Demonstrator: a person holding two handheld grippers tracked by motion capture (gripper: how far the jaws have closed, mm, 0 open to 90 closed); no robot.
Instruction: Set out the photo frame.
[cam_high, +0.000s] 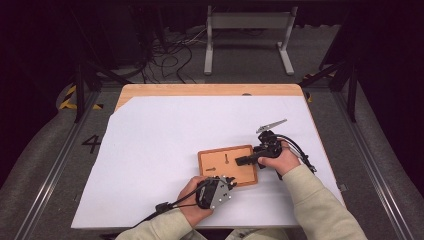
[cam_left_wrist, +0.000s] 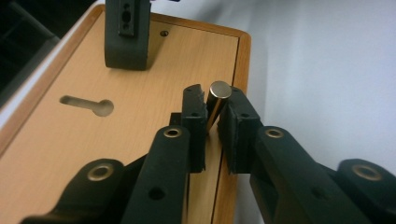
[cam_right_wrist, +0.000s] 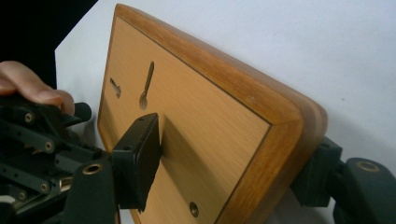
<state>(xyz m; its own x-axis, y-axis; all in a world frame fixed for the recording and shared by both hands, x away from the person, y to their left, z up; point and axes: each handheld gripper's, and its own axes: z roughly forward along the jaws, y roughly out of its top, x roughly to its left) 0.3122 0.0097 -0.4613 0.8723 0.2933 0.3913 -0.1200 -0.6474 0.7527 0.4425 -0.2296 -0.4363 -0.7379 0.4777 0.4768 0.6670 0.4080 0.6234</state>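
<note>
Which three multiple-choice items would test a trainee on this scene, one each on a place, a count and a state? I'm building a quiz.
1. Where does the right gripper grip the wooden board?
A. at its edge
B. at its middle
C. nowhere

2. How many keyhole slots does the board show?
A. two
B. five
C. none

3. What is between the left gripper pads?
A. a metal pin
B. a cloth
C. nothing

Key: 1 A, one jaw lies on the face and one behind the rim; 2 A, two slots show in the high view; 3 A, the pin stands between the pads.

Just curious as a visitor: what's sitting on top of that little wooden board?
On the wooden board, a metal pin stands between the left gripper's jaws; the pin's foot is hidden behind them.
</note>
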